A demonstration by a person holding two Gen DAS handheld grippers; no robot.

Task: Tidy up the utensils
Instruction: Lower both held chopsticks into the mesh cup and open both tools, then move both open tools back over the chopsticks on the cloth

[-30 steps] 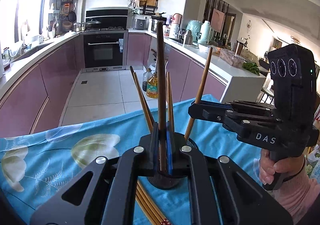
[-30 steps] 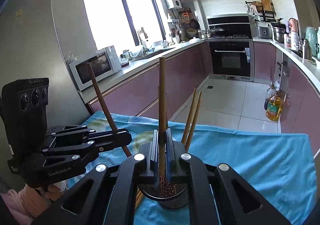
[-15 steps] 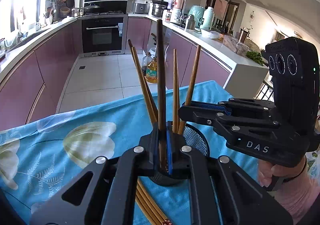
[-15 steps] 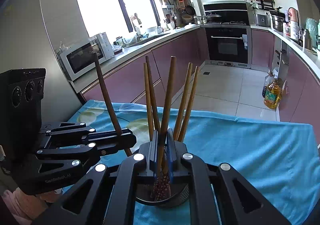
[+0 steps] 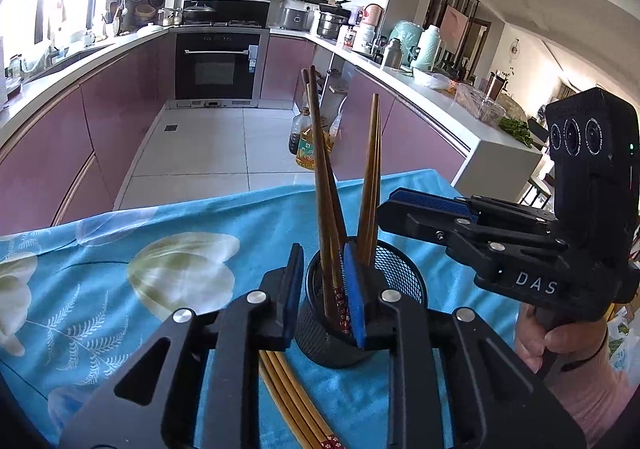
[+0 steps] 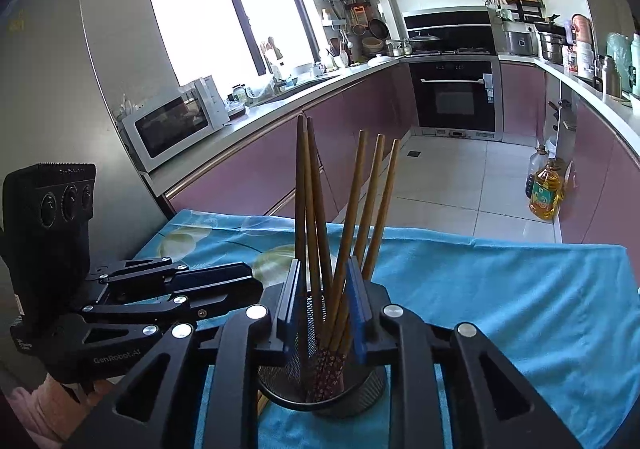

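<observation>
Black gripper (image 5: pixel 325 301) — blue pads, pink sleeve (image 5: pixel 592 405)

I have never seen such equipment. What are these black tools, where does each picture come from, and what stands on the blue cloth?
There is no robot here. A person holds a hand-held two-finger gripper in each hand, and a wide-angle camera on each one looks forward along its fingers.

The left camera shows the left gripper from behind and the right gripper at the side, with a hand on its grip. The right camera shows the reverse.

A table under a blue flowered cloth carries a black mesh cup with several chopsticks standing in it. More chopsticks lie flat on the cloth.

Both grippers' jaws are opening over the cup, and neither presses on a chopstick, so nothing is held.
</observation>
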